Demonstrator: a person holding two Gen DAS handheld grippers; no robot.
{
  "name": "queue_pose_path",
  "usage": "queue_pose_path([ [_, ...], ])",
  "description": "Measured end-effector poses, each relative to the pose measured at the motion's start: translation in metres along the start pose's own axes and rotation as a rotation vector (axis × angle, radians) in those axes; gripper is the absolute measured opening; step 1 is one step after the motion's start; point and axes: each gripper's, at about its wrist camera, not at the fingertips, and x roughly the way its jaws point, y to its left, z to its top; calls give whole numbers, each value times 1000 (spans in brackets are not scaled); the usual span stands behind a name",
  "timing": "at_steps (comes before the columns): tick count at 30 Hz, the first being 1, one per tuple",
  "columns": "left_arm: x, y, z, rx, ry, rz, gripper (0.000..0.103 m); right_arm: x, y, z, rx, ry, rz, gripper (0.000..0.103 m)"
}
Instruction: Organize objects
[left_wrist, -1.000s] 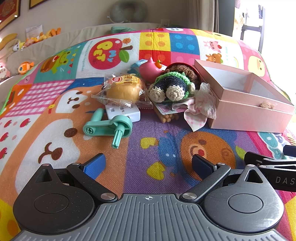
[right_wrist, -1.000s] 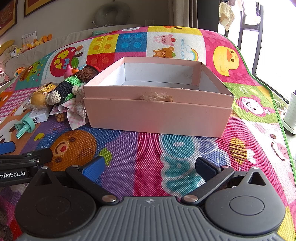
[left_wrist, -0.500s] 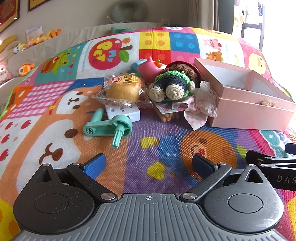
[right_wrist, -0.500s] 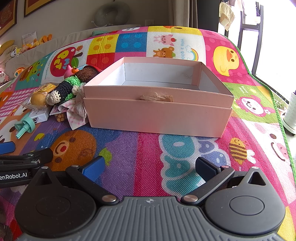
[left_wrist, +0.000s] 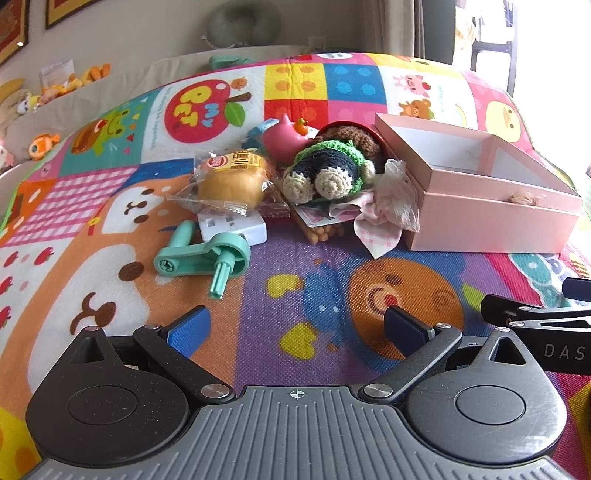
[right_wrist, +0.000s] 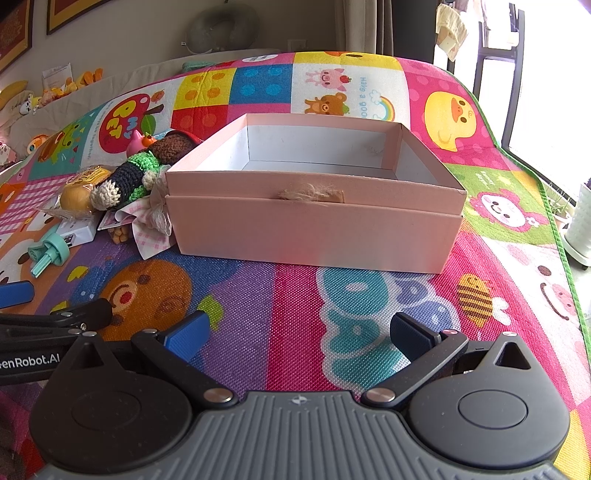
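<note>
An open pink box (right_wrist: 314, 229) stands empty on the colourful play mat, also seen in the left wrist view (left_wrist: 491, 218). A pile of objects lies to its left: a wrapped bun (left_wrist: 232, 179), a crocheted doll (left_wrist: 325, 173), a pink toy (left_wrist: 284, 138), a white power strip (left_wrist: 236, 225), a teal crank tool (left_wrist: 207, 256) and a checked cloth (left_wrist: 384, 218). My left gripper (left_wrist: 295, 328) is open and empty, low over the mat in front of the pile. My right gripper (right_wrist: 299, 332) is open and empty in front of the box.
The play mat (right_wrist: 369, 302) covers the floor. A wall with plush toys (left_wrist: 44, 92) runs along the back left. A window and a chair (right_wrist: 498, 44) are at the right. The mat's edge (right_wrist: 565, 258) lies right of the box, with a white pot (right_wrist: 583, 225) beyond.
The left gripper has turned slightly right, so the pile and box sit a little more to the left in its view. The right gripper has not moved.
</note>
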Motion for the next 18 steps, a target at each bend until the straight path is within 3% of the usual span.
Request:
queue_pose_path([
  [11,-9,14,0,-43,-16,-46,101,-21,-16,-10,-38,70,63,103],
  [18,-48,32,12,7,-128,-28,101,-28,-19,-18,-44,57,64,103],
])
